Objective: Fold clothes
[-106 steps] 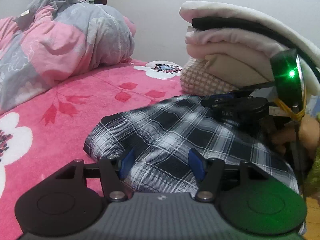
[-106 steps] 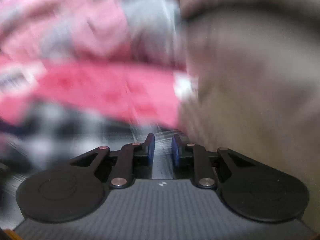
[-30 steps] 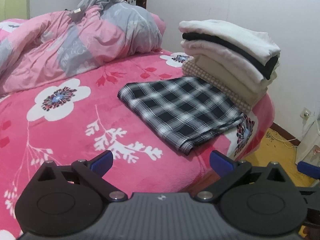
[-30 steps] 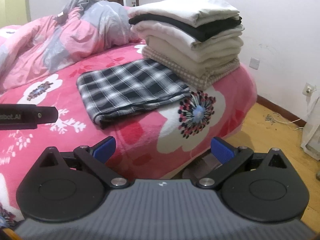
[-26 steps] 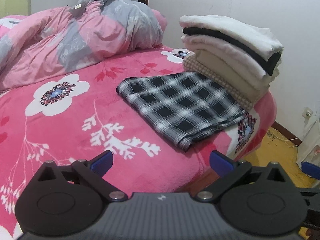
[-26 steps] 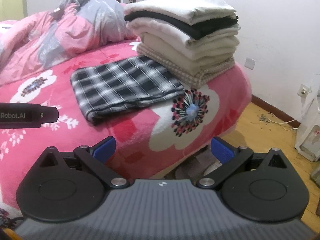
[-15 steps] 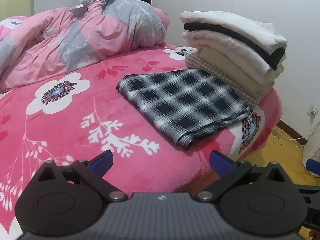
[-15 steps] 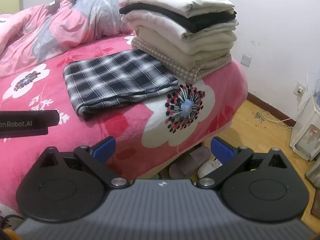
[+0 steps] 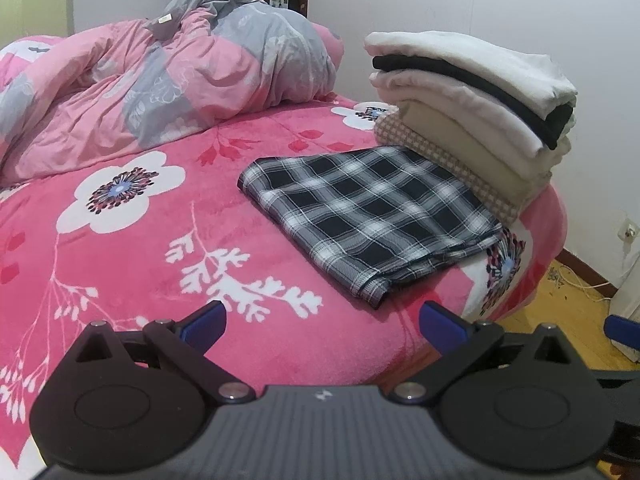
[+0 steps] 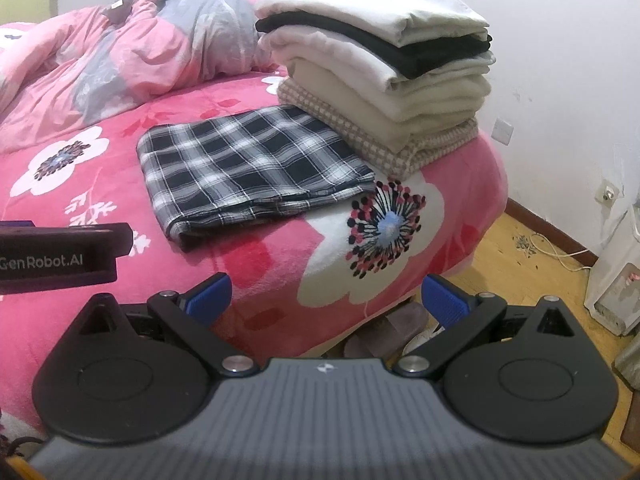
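A black-and-white plaid garment (image 9: 370, 210) (image 10: 248, 164) lies folded flat on the pink flowered bedspread (image 9: 140, 240) (image 10: 280, 268). Beside it, touching its far edge, stands a stack of folded cream, black and checked clothes (image 9: 472, 116) (image 10: 384, 68). My left gripper (image 9: 322, 322) hangs open over the bed's near edge, well short of the plaid garment, with nothing between its fingers. My right gripper (image 10: 326, 298) is open too, held off the bed's corner and empty. The left gripper's black body (image 10: 60, 256) shows at the left of the right wrist view.
A crumpled pink and grey quilt (image 9: 160, 80) (image 10: 120, 48) fills the far side of the bed. Wooden floor (image 10: 540, 280) lies to the right, with slippers (image 10: 384, 332) under the bed's edge, a white appliance (image 10: 616, 280) and cables along the wall.
Both grippers have drawn back and away from the plaid garment, which they were close over 3.5 s ago; both now stand wide open. The garment lies still.
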The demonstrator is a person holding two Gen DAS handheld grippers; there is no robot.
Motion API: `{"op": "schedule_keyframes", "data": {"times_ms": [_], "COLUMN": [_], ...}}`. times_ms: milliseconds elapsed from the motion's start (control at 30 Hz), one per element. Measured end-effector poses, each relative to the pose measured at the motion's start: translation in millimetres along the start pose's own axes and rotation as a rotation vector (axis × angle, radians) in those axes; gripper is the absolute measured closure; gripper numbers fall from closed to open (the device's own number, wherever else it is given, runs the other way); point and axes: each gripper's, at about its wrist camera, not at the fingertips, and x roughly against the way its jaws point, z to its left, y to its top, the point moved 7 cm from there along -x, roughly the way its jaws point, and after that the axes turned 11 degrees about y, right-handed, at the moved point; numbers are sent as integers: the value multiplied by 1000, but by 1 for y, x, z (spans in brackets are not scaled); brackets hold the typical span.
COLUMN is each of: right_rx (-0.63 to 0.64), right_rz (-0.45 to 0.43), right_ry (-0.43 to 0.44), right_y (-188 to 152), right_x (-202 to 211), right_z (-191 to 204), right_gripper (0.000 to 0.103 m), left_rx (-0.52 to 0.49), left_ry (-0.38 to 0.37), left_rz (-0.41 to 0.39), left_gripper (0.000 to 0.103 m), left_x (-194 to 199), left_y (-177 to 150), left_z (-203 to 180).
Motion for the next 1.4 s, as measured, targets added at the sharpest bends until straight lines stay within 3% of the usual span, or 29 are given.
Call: {"op": "schedule_keyframes", "data": {"times_ms": [1400], "right_rx": [23], "right_rz": [0], "right_ry": [5], "right_y": [3], "right_x": [-2], "right_z": [6], "right_gripper": [1], "left_rx": [35], "left_ry": [-5], "left_rz": [14], "left_gripper": [0], "left_x": [0], "left_y": [1], "left_z": [10]}}
